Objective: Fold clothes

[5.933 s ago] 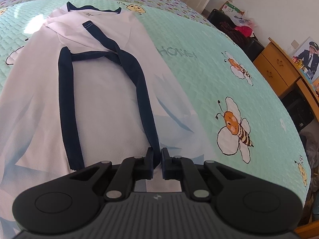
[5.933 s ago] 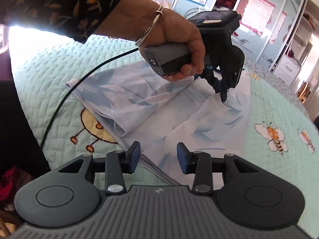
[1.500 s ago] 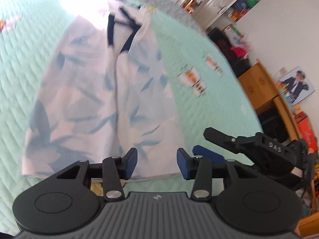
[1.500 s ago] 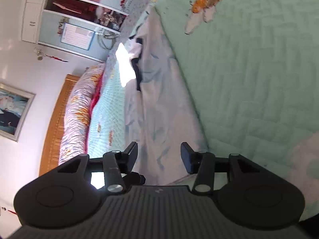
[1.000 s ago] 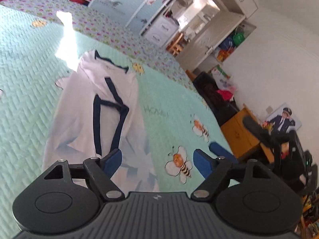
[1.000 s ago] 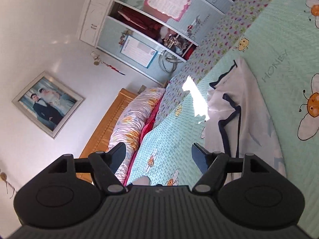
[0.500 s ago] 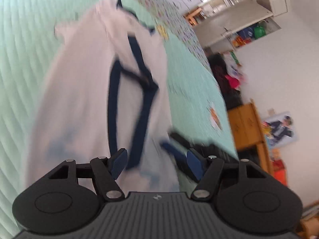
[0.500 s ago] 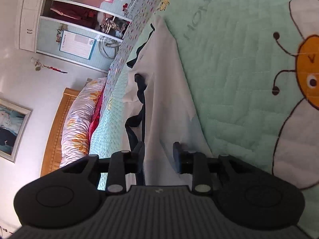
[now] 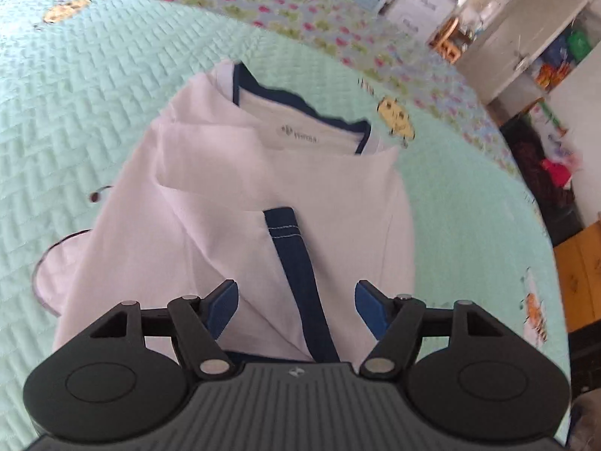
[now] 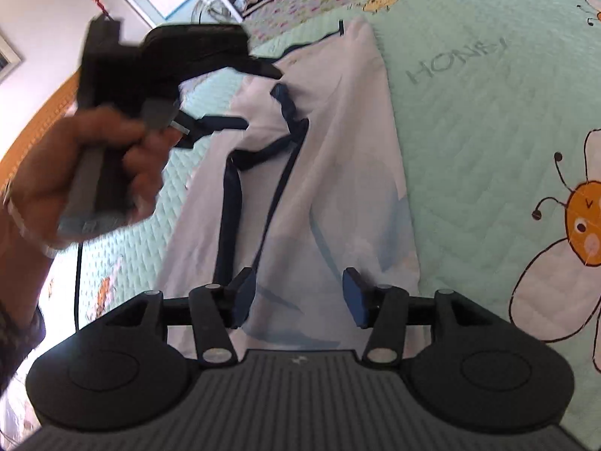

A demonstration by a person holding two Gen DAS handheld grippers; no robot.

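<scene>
A white garment (image 9: 210,225) with navy trim lies flat on the mint bee-print quilt (image 9: 75,94), collar at the far end and sleeves folded inward. My left gripper (image 9: 296,306) hovers open over its upper part, with a navy sleeve band (image 9: 296,263) running between the pads, untouched. In the right wrist view the garment (image 10: 338,150) stretches away. My right gripper (image 10: 298,297) is above its lower end, jaws opening, pads clear of the cloth. A hand (image 10: 105,173) holds the left gripper (image 10: 259,99) above the sleeves there.
The quilt (image 10: 488,131) extends wide to the right of the garment. A wooden cabinet (image 9: 578,274) and a dark pile of clothes (image 9: 541,180) stand past the bed's right edge. White drawers (image 9: 420,3) are beyond the far end. A cable (image 10: 79,263) hangs from the left gripper.
My left gripper has swept up the garment toward the collar and now shows in the right wrist view. My right gripper has dropped lower over the hem end and its jaws stand wider.
</scene>
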